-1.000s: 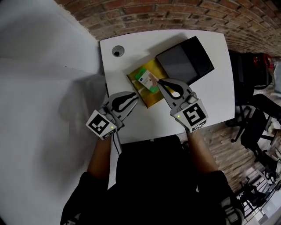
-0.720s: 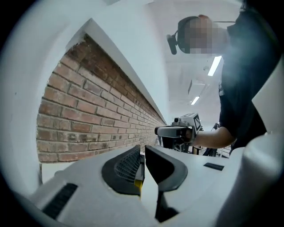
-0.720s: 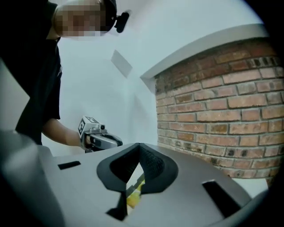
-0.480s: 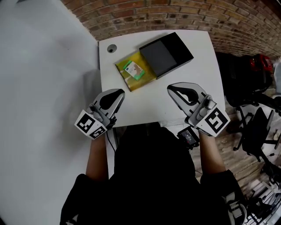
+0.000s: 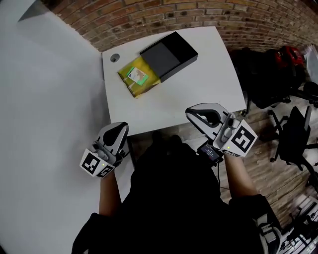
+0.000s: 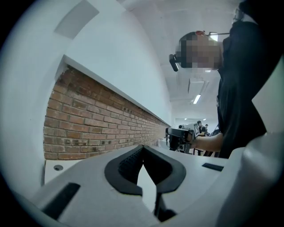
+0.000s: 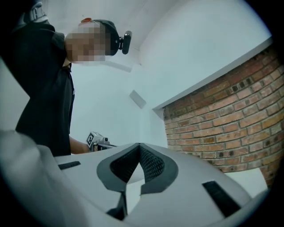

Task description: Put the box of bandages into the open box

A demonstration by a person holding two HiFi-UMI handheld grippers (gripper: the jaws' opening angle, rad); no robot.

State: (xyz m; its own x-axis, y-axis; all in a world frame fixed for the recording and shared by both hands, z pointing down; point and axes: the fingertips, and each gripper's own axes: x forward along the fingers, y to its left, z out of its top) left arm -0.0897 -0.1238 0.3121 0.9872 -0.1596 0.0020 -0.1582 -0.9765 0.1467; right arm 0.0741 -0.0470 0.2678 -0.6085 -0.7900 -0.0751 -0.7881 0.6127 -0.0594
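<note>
The green-and-white box of bandages (image 5: pixel 137 75) lies inside the open yellow box (image 5: pixel 130 87) at the far left of the white table (image 5: pixel 174 101). A black lid (image 5: pixel 166 54) lies against the yellow box's right side. Both grippers are off the table, close to the person's body. My left gripper (image 5: pixel 120 128) hangs past the table's near left corner, shut and empty. My right gripper (image 5: pixel 192 113) sits at the table's near edge, also shut with nothing in it. In the gripper views the left gripper (image 6: pixel 143 148) and the right gripper (image 7: pixel 140 146) point at the brick wall, jaws together.
A round cable hole (image 5: pixel 115 57) is in the table's far left corner. A brick wall (image 5: pixel 149 15) runs behind the table. Black office chairs (image 5: pixel 293 134) and a red bag (image 5: pixel 290 54) stand on the wooden floor to the right.
Both grippers have drawn back from the yellow box to the person's body. The right gripper, which was at the bandage box, is now away from it; the box stays inside the yellow box.
</note>
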